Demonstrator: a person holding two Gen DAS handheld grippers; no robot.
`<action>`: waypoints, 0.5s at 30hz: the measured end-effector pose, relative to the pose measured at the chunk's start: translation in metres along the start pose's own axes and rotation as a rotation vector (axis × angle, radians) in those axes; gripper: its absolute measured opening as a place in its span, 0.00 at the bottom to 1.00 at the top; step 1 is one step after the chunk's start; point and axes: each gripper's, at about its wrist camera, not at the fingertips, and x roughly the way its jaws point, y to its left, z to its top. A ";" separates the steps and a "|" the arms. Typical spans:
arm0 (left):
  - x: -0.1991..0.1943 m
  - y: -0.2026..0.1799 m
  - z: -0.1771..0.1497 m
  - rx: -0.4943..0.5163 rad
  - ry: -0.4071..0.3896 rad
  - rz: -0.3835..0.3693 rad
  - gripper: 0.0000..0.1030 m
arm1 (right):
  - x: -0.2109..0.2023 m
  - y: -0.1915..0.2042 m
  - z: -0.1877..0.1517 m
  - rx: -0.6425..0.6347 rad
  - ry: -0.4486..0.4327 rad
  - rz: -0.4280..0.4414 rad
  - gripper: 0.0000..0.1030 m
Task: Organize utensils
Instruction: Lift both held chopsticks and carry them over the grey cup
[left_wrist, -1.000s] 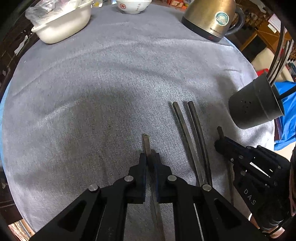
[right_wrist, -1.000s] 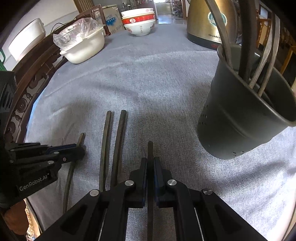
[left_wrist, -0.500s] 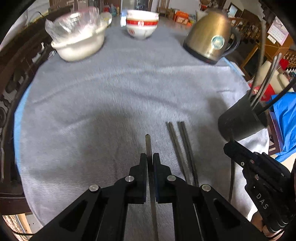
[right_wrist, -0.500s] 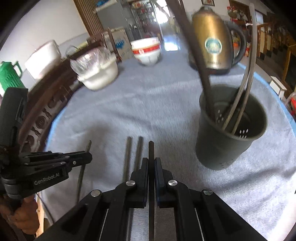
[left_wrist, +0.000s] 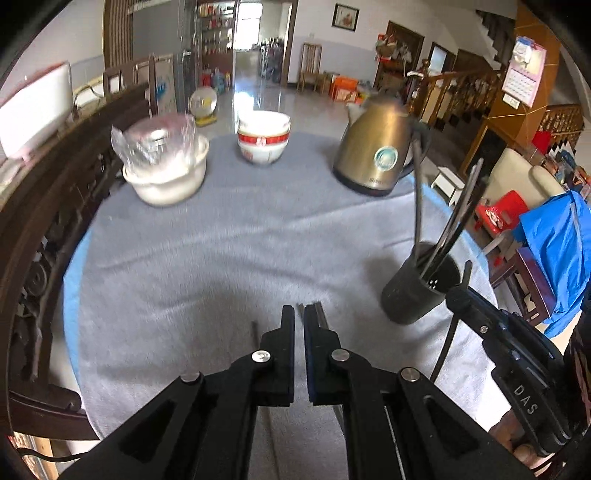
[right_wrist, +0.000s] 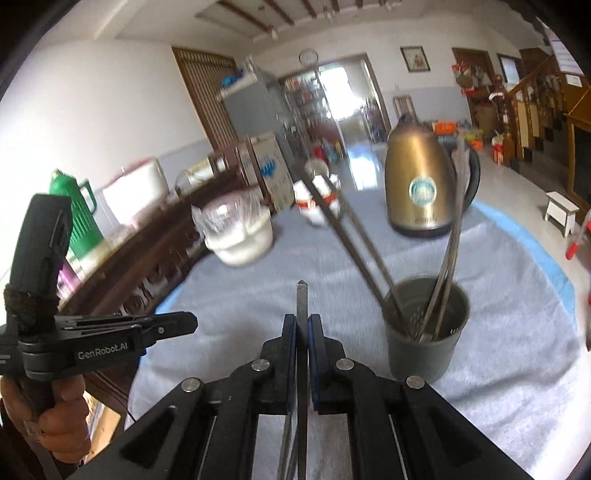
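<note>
My right gripper (right_wrist: 301, 325) is shut on a dark chopstick (right_wrist: 301, 299) and holds it above the grey cloth, left of the dark utensil cup (right_wrist: 424, 343). The cup (left_wrist: 417, 291) holds several chopsticks. My left gripper (left_wrist: 299, 317) is raised above the table, nearly shut, with nothing between its jaws. One chopstick (left_wrist: 254, 332) lies on the cloth just left of it, and a pair (left_wrist: 317, 310) shows behind its right finger. The right gripper (left_wrist: 509, 343) appears in the left wrist view beside the cup, with its chopstick (left_wrist: 447, 339) hanging down.
A gold kettle (left_wrist: 380, 155) stands at the back right. Stacked red-banded bowls (left_wrist: 263, 142) sit at the back centre, and a white bowl with plastic wrap (left_wrist: 166, 170) at the back left. A carved wooden chair back (left_wrist: 33, 236) borders the table's left edge.
Both grippers rose and tilted up. My left gripper let go of its chopstick, which now lies on the cloth. My right gripper lifted its chopstick clear of the table.
</note>
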 end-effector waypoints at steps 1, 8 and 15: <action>-0.002 -0.001 0.001 0.008 -0.008 0.005 0.05 | -0.004 -0.001 0.002 0.004 -0.011 0.002 0.06; 0.024 0.056 0.007 -0.141 0.095 0.041 0.05 | -0.015 -0.006 0.003 0.030 -0.025 -0.001 0.06; 0.086 0.093 -0.015 -0.256 0.307 0.031 0.12 | -0.020 -0.012 0.004 0.044 -0.038 0.013 0.06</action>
